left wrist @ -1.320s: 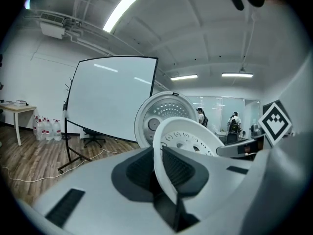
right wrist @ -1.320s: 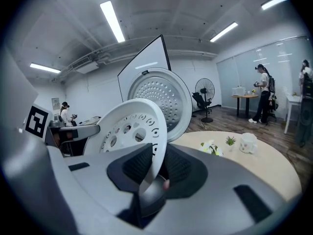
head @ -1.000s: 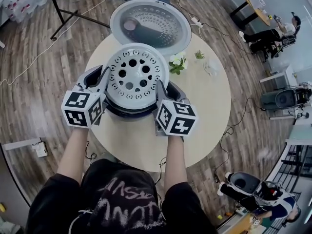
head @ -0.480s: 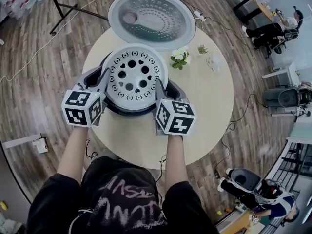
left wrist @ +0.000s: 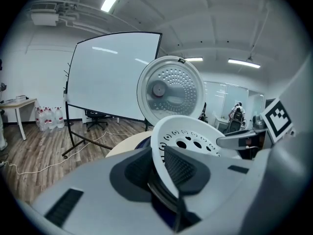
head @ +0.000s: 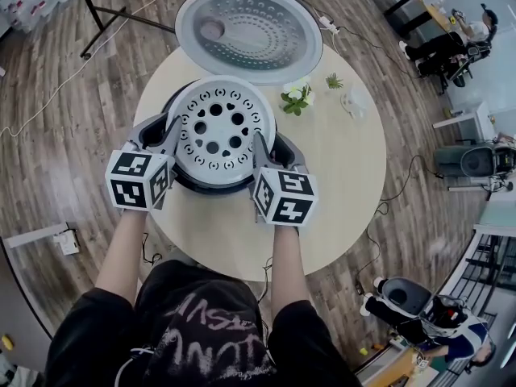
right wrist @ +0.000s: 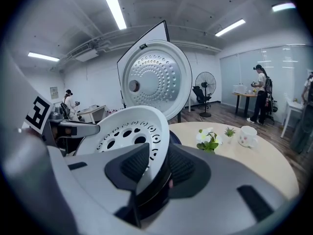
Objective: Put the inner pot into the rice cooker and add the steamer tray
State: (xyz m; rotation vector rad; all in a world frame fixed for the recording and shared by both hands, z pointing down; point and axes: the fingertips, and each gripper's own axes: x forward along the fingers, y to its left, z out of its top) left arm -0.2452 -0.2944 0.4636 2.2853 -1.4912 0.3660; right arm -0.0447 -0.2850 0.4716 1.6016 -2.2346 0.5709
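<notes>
The white perforated steamer tray sits in the mouth of the dark rice cooker, whose lid stands open behind it. My left gripper straddles the tray's left rim. Its jaws have just been easing open, but the rim still lies against the inner pad. My right gripper straddles the right rim. Its jaws have also just been opening, and a gap shows beside the rim. Below the tray I see only a dark rim.
The cooker stands on a round beige table. To its right are white flowers, a tiny potted plant and a cup. Wooden floor, cables and a whiteboard stand surround the table.
The tray and both grippers have sunk a little, so the tray now rests lower in the cooker. The right gripper's cube has dropped slightly toward the table.
</notes>
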